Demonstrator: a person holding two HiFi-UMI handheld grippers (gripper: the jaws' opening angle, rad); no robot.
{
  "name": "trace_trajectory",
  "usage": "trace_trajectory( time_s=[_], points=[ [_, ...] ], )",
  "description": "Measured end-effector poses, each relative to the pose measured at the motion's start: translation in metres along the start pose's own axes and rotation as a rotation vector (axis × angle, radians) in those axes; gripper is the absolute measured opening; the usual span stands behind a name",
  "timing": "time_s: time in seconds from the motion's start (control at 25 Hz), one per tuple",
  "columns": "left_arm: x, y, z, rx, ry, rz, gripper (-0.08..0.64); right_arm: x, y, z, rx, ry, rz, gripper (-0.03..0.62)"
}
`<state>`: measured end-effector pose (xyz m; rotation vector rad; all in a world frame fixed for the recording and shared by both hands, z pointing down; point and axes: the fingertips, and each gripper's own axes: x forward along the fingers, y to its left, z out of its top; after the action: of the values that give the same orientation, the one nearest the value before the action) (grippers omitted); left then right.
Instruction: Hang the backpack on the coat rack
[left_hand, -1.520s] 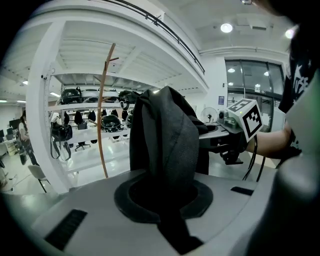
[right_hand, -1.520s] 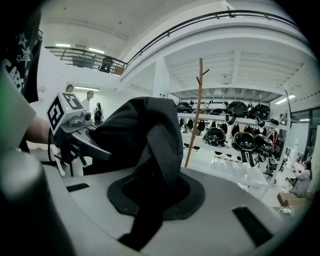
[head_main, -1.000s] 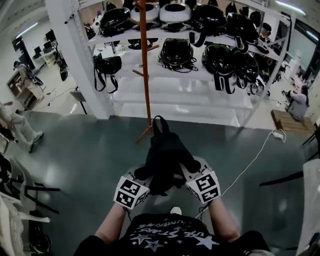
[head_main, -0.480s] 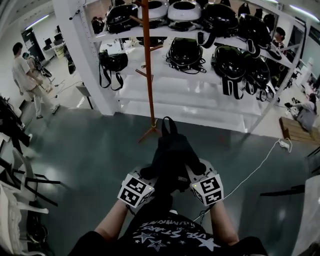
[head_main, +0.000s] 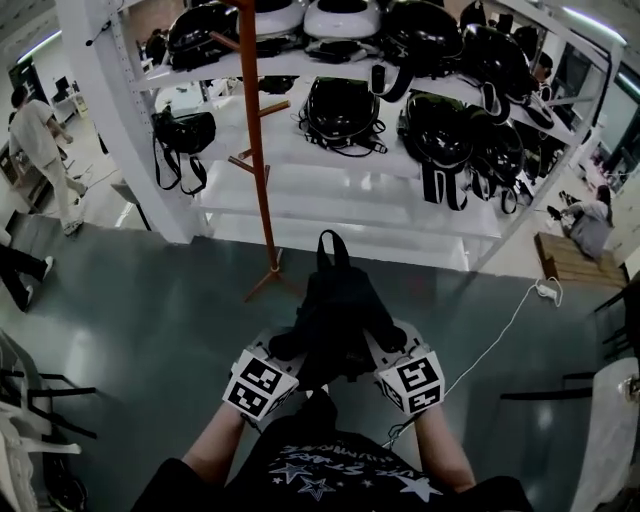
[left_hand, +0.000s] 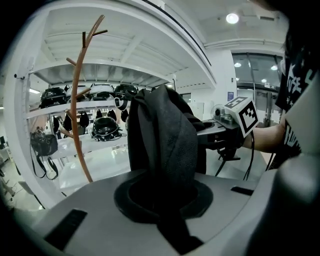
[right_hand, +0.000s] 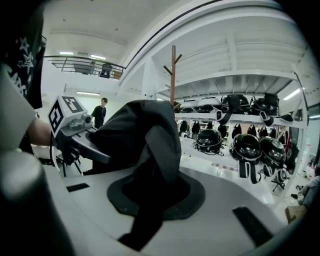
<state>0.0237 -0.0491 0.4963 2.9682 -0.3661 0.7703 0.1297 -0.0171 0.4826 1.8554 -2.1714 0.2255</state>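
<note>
A black backpack (head_main: 335, 310) hangs in front of me, gripped from both sides. My left gripper (head_main: 288, 347) is shut on its left strap fabric (left_hand: 165, 145), and my right gripper (head_main: 378, 342) is shut on the right side (right_hand: 145, 135). The top loop of the backpack (head_main: 333, 245) points away from me. The orange-brown coat rack (head_main: 258, 150) stands on the dark floor to the left of and beyond the backpack, in front of the shelving. Its branched top (left_hand: 85, 45) shows in the left gripper view, and its pole (right_hand: 173, 75) shows in the right gripper view.
White shelving (head_main: 230, 205) behind the rack holds several black helmets (head_main: 340, 105) and hanging bags (head_main: 180, 135). A white cable (head_main: 500, 330) runs across the floor on the right. A person (head_main: 40, 150) walks at far left, near black chairs (head_main: 30, 400). A wooden crate (head_main: 565, 260) sits at right.
Both grippers carried the backpack forward toward the shelving. In the head view the rack has shifted to the left of the backpack. The person at left moved further left.
</note>
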Motion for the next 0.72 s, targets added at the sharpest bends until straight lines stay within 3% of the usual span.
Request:
trace_trajectory(
  time_s=[0.32,0.72],
  points=[
    [0.054,0.093,0.071,0.042,-0.107,0.043,0.057,0.083,-0.078,0.066,-0.078,-0.047,-0.020,0.051],
    [0.063,0.173,0.128,0.073,-0.182,0.144,0.057,0.155,-0.112,0.133,-0.129,-0.115,-0.012,0.051]
  ],
)
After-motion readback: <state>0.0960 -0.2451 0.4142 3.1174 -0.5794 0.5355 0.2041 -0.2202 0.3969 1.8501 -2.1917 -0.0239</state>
